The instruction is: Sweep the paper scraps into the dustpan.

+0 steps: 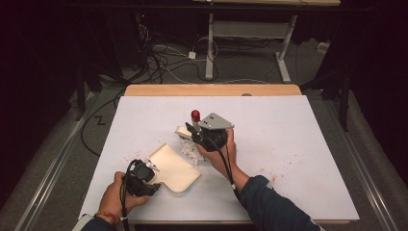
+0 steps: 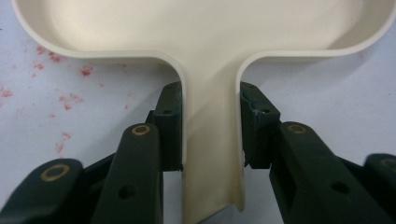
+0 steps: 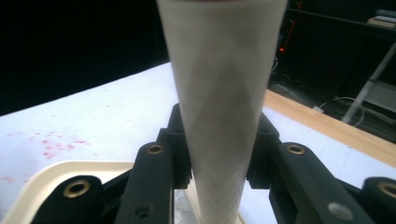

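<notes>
A cream dustpan (image 1: 173,168) lies flat on the white table at the front left. My left gripper (image 1: 144,175) is shut on its narrow handle (image 2: 212,154), one jaw on each side. A small brush stands upright near the table's middle, with a red tip (image 1: 195,114) on top and white bristles (image 1: 192,153) touching the table beside the pan's far corner. My right gripper (image 1: 202,134) is shut on the brush's white tapered handle (image 3: 219,70). A cream rim (image 3: 56,175) shows below the right jaws.
White sheet (image 1: 288,144) covers the table, with a wooden strip (image 1: 211,90) along the far edge. Red specks (image 2: 60,98) dot the sheet near the pan and at the front right (image 1: 269,175). Cables and another table's legs (image 1: 210,48) stand on the floor beyond.
</notes>
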{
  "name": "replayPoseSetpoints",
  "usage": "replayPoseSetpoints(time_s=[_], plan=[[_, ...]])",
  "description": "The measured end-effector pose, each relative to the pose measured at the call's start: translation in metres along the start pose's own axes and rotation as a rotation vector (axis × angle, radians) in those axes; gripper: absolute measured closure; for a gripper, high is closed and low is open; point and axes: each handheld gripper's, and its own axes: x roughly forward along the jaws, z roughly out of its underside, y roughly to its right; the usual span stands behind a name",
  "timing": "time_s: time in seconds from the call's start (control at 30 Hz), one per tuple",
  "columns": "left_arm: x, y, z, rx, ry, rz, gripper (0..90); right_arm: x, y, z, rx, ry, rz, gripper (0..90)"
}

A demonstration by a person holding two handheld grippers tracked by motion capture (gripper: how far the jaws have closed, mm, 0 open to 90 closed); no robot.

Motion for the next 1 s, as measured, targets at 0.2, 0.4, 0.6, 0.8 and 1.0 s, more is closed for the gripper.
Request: replayPoseSetpoints(time_s=[0.2, 0.4, 0.6, 0.8, 1.0], plan=[[0.0, 0.001, -0.001, 0.003, -0.003, -0.006, 63.6, -0.007, -0.017, 0.0, -0.008, 0.008, -0.04, 69.3], [0.0, 0.001, 0.0, 0.001, 0.002, -0.008, 63.5, -0.012, -0.041, -0.002, -0.03, 0.02, -0.095, 69.5], [0.001, 0.002, 0.0, -0.002, 0.009, -0.007, 63.5, -0.018, -0.053, -0.01, -0.035, 0.038, -0.148, 70.2], [0.0, 0.001, 0.001, 0.001, 0.012, -0.003, 63.5, -0.022, -0.044, -0.022, -0.023, 0.078, -0.145, 70.2], [0.001, 0.0, 0.001, 0.002, 0.016, 0.0, 63.4, -0.036, -0.024, -0.036, 0.005, 0.126, -0.108, 70.2]])
